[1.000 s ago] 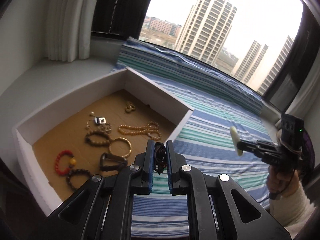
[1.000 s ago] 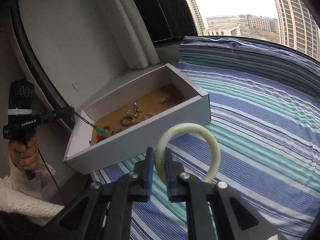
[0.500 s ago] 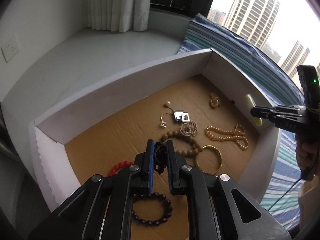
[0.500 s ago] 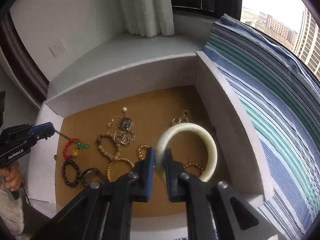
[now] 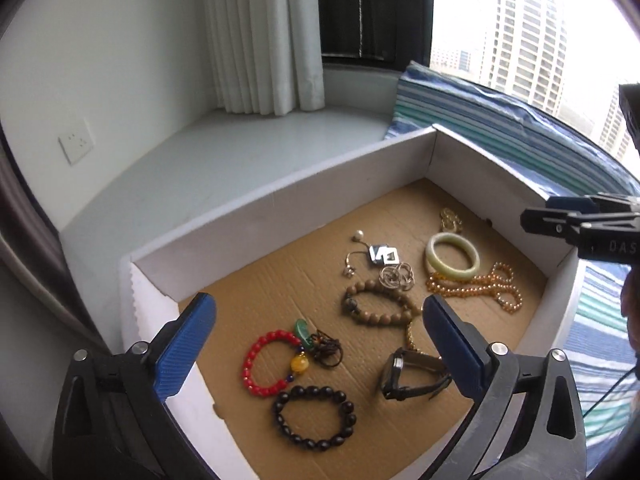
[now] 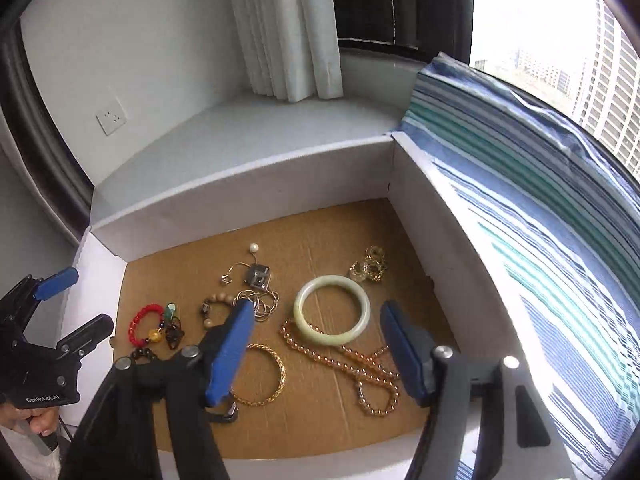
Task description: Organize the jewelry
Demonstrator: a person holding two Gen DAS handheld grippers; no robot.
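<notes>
From the left wrist view, the left gripper (image 5: 318, 334) hangs over the near end of the box (image 5: 280, 200) with its jaws spread wide and nothing between them. Right under it on the cardboard floor lie a red bead bracelet (image 5: 266, 362) with a green pendant on dark cord (image 5: 316, 342) touching it, a black bead bracelet (image 5: 314, 416), a watch (image 5: 414, 368) and a brown bead bracelet (image 5: 378, 306). Farther in, the pale jade bangle (image 5: 452, 256) rests flat, its edge on the amber bead necklace (image 5: 478, 284).

From the right wrist view, the right gripper (image 6: 316, 350) is likewise wide and empty, poised above the bangle (image 6: 331, 310), which lies free on the floor of the box (image 6: 240, 184) near the right wall, overlapping the amber necklace (image 6: 352, 364). A gold bangle (image 6: 264, 374) sits just beside the left blue finger (image 6: 230, 352).

I judge this to be the drop-off step finishing: both pieces are in the box. The next move, I think, is lifting both grippers clear without snagging cord or beads, then looking for any jewellery outside; none shows on the striped cloth (image 6: 540, 220) in these views.
</notes>
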